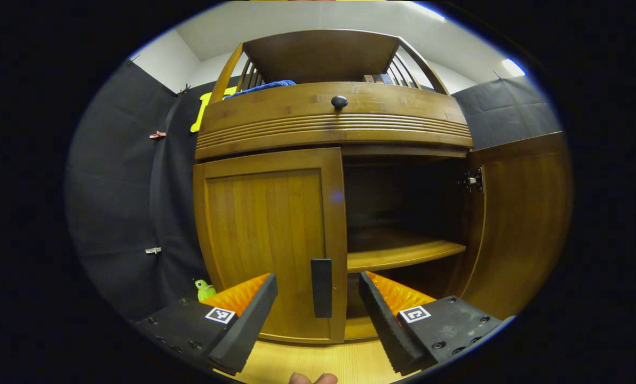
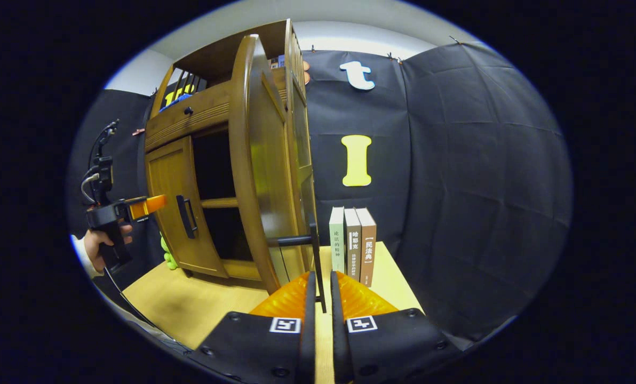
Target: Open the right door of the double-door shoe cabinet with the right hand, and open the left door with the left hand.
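And there was the shoe cabinet [image 1: 328,122], standing on the table [image 1: 318,357] toward its back edge, with the job half done by the look of it: the right door [image 1: 521,224] stood swung wide on its hinge, the shelf [image 1: 403,253] inside laid bare, while the left door [image 1: 270,240] sat shut and flush. Everything turned on the left door's handle [image 1: 321,288], a dark upright bar near the door's inner edge, its long axis running vertical. It lay dead ahead of the left claw [image 1: 318,298], right in the gap between the two spread fingers, though not yet between the fingertips; I judged it a short way beyond them, untouched. That claw was wide open and held nothing, and it was plainly the nearer one to this handle, so a straight push forward and a squeeze across the bar looked like the call. In the right gripper view, the right claw [image 2: 319,290] was pressed nearly together on the thin dark handle of the right door [image 2: 318,266], both fingers pinching it, the door edge-on in front of the camera. Three books [image 2: 353,245] stood upright near the table's far right edge, just beyond that door, close enough to watch if it swung further.
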A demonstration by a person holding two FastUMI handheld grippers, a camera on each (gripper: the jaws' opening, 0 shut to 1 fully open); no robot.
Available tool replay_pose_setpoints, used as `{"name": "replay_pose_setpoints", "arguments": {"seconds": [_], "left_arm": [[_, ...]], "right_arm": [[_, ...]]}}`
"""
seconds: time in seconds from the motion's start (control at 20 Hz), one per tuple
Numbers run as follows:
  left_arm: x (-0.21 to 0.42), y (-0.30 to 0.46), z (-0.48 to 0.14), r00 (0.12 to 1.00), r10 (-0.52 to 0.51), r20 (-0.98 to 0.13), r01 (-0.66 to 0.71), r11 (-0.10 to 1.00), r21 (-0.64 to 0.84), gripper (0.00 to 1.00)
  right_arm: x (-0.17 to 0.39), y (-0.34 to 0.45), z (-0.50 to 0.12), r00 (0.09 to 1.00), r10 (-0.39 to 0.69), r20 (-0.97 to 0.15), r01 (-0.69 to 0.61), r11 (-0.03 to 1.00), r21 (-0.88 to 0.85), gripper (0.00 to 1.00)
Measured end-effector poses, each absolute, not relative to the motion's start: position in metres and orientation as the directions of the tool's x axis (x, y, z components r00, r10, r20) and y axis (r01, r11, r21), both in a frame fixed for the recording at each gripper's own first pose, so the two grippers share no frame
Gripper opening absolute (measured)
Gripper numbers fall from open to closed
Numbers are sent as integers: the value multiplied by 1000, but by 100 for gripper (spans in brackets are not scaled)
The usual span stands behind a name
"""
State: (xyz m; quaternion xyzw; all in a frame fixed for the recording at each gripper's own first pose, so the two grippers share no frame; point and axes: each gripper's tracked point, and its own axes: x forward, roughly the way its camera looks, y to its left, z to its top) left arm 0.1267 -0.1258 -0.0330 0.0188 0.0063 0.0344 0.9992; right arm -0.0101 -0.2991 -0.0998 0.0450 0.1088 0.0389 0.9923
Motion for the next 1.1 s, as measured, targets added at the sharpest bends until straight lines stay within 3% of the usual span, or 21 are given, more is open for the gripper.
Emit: {"name": "replay_pose_setpoints", "arguments": {"seconds": [0.15,0.4,0.45,0.65,0.9,1.1], "left_arm": [[136,-133,-38,998,57,-16,-56,997,54,96],[150,-142,-46,1000,27,-7,-27,997,76,95],[153,-145,-49,1000,22,-8,-21,997,80,95],[169,-142,-66,999,43,-17,-41,995,93,95],[194,-130,-81,996,88,-22,-86,993,80,93],[212,-126,-89,997,71,-29,-70,997,34,74]], "right_arm": [[-23,-306,-80,984,46,-171,-30,995,98,30],[-50,-309,-61,990,-38,-136,50,995,88,100],[-53,-306,-60,990,-44,-136,54,996,68,92],[-56,-280,-43,991,-68,-115,69,998,1,100],[-46,-237,-35,991,-40,-129,37,999,-30,98],[-42,-210,-34,991,10,-135,-13,1000,-25,99]]}}
